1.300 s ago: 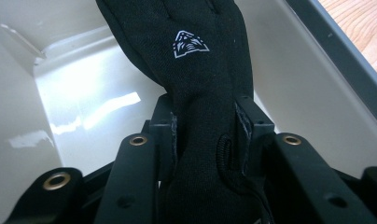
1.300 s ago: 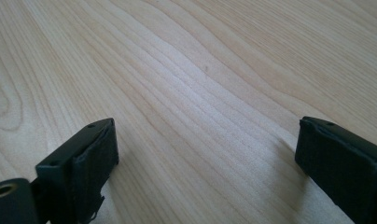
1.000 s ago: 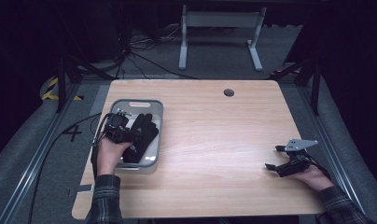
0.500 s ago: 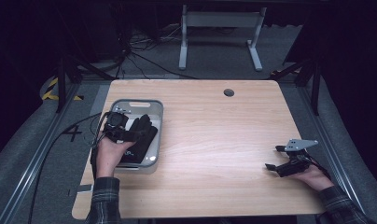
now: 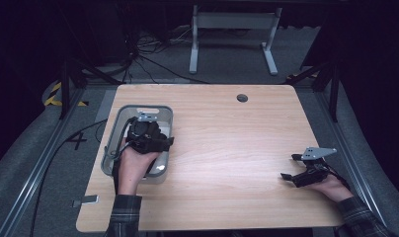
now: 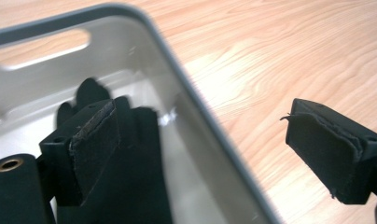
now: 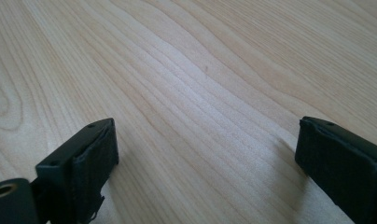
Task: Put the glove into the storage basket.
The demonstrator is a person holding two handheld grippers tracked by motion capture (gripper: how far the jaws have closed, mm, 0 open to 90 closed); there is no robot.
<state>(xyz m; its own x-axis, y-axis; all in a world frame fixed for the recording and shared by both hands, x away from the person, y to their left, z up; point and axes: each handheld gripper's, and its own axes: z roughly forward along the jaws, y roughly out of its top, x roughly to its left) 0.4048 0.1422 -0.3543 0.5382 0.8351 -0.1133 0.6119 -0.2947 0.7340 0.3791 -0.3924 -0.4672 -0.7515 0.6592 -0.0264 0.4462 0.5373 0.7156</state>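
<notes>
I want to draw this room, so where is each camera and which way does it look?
High view: above the person's side, looking forward and down on the table; both forearms, left gripper, right gripper.
Left gripper view: rides that gripper, looking along its open jaws at the grey bin and a black glove in it.
Right gripper view: looks along open jaws at bare tabletop.
Shared: high and left gripper views both show the bin.
</notes>
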